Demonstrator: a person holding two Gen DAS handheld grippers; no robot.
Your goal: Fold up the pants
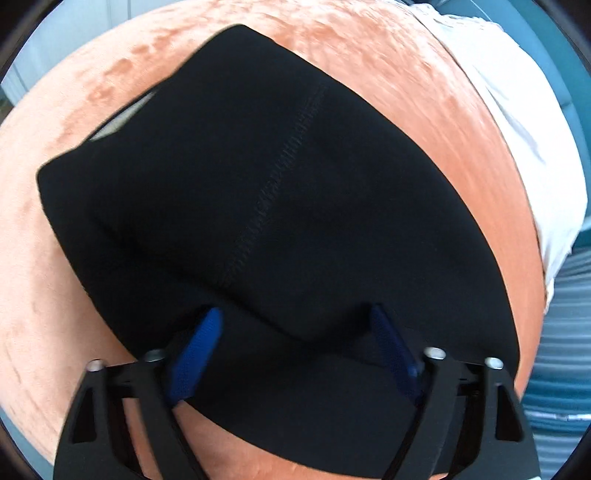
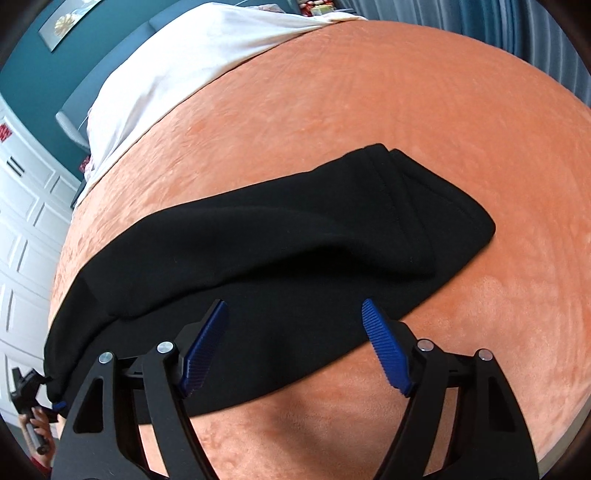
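Spread over a bed: an orange plush blanket [image 2: 369,110], filling most of both views. Lying flat on that blanket, near its close edge: black pants [image 2: 258,251], folded into a long band with the leg hems stacked at the right end in the right wrist view and a stitched seam [image 1: 273,192] running up the middle in the left wrist view. Beyond the blanket's far side, a white sheet [image 2: 177,66] showing along the bed, then a teal wall with a framed picture [image 2: 66,22]; off the blanket's left side, white panelled doors [image 2: 22,221]; past its right corner, a grey-blue curtain [image 2: 546,29].

Over the pants, nothing else on the blanket, nothing blocking either approach.

Left gripper [image 1: 295,314]: jaws spread, blue pads straddling a bulge of black cloth at the near edge, the tips against the fabric but not clamped on it. Right gripper [image 2: 295,306]: jaws spread wide above the pants' near edge, with no cloth pinched. At the blanket's left corner, low in the right wrist view, a hand [image 2: 35,424] on the other gripper's handle.
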